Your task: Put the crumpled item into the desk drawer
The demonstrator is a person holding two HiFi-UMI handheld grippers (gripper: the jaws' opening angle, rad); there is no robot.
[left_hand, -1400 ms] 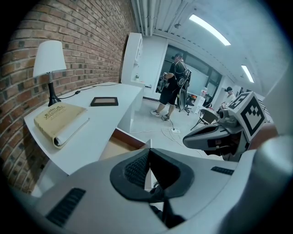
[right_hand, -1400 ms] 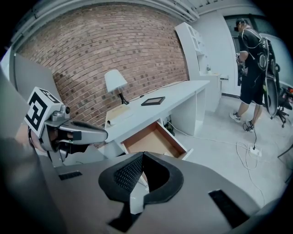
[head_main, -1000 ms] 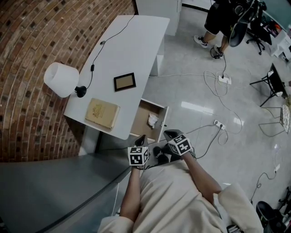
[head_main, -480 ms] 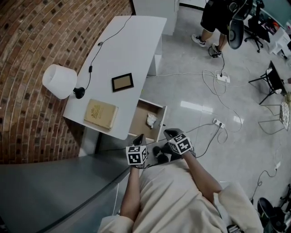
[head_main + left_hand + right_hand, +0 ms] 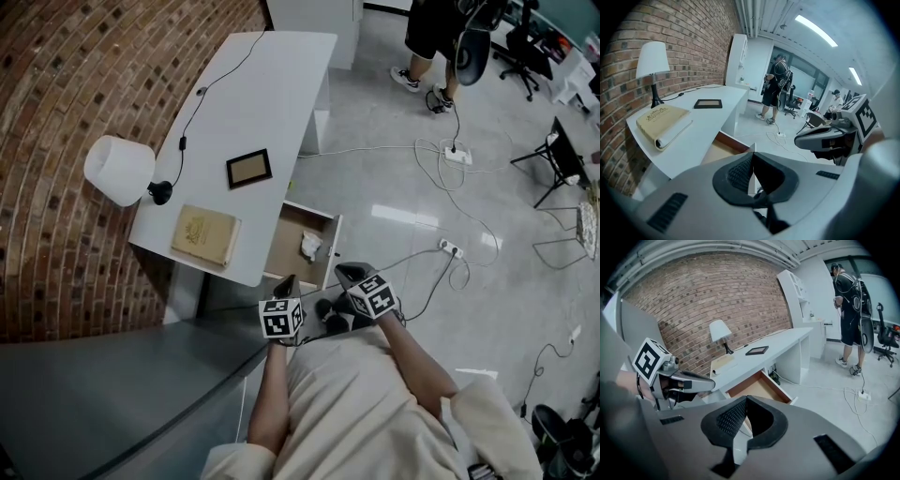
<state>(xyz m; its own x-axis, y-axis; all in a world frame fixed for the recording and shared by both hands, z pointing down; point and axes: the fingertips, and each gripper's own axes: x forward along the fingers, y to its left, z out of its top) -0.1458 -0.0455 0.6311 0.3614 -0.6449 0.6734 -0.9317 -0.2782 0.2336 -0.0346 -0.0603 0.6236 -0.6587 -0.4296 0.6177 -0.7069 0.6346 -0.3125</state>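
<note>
White crumpled item (image 5: 311, 246) lies in the open desk drawer (image 5: 285, 251) at 12 o'clock of my left gripper (image 5: 289, 283) and right gripper (image 5: 347, 275), both pinched closed and empty, their own views hiding it.

I see a red-brown brick wall (image 5: 75, 112) beside my white desk (image 5: 272, 84). The lamp (image 5: 119, 170) has a white shade and a black base. The book (image 5: 204, 234) is tan, and the picture frame (image 5: 248, 169) is black around brown. The drawer (image 5: 289, 248) is wood-brown inside and the crumpled item (image 5: 310, 247) is white. My left gripper (image 5: 289, 284) and right gripper (image 5: 345, 274) carry black-and-white square-marker cubes.
</note>
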